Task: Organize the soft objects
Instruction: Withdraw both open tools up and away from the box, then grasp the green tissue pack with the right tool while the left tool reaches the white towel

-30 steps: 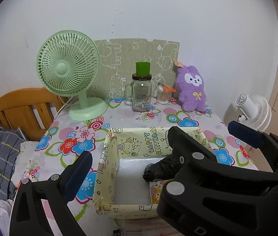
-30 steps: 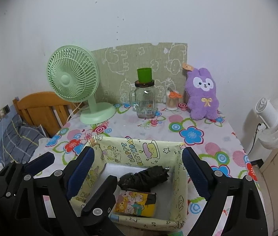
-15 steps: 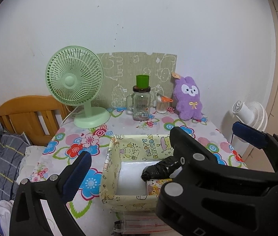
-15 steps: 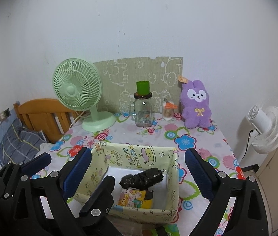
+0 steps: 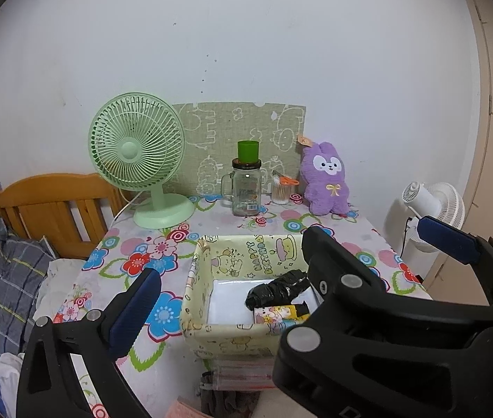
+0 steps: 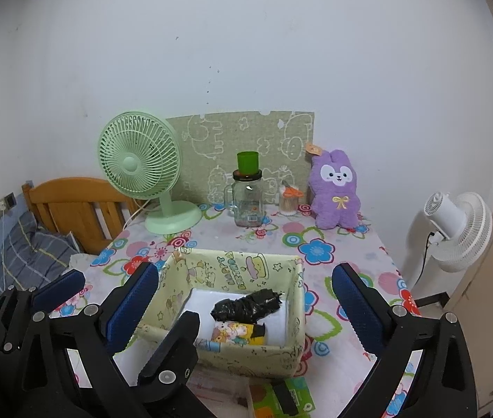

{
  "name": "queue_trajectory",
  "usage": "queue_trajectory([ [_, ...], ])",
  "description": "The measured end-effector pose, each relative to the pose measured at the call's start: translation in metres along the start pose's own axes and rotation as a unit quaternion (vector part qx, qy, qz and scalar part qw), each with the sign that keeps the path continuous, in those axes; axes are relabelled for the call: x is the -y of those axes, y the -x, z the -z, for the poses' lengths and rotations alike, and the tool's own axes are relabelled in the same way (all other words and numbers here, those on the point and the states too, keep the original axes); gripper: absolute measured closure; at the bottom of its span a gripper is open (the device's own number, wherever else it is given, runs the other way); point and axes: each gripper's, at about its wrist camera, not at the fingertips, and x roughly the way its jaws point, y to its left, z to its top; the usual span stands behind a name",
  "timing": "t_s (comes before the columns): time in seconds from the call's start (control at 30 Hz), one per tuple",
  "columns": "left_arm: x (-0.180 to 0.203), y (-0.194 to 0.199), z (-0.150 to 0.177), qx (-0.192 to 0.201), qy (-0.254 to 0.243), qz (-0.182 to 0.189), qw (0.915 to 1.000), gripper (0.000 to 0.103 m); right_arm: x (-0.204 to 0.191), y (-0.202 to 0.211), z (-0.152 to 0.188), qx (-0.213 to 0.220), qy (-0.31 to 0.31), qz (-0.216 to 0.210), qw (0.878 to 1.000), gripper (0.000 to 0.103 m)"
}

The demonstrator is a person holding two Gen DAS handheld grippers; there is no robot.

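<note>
Fabric bin wall reads "HAPPY BIRTHDAY".

You're looking at a tablecloth blooming in red, blue and pink flowers on white. The box is wearing pale yellow cartoon print, a crinkly black bundle inside. At 12 o'clock a mint-green fan and purple bunny are popping.

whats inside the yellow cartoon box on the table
Inside the yellow box lie a crumpled black bundle and, nearer the camera, a small cartoon-printed packet on a white bottom. The box's near wall and the gripper hide part of the floor.
</note>
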Motion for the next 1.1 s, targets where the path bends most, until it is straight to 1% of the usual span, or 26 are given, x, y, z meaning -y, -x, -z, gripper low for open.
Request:
queue_trajectory([
  [0.1,0.002,0.006,0.003,0.002,-0.002,-0.003,1.0,0.0,0.0,0.005,0.002,-0.002,0.001,-0.003,1.0,0.002],
  [0.47,0.008,0.025,0.015,0.003,-0.001,0.006,1.0,0.0,0.001,0.029,0.013,0.004,0.0,0.009,1.0,0.002],
  [0.67,0.01,0.036,0.024,0.007,0.001,0.008,0.9999,0.0,0.001,0.042,0.021,0.01,0.0,0.008,1.0,0.002],
  [1.1,0.011,0.049,0.047,0.008,0.004,0.01,0.9999,0.0,-0.002,0.058,0.042,0.014,0.003,0.009,1.0,0.002],
])
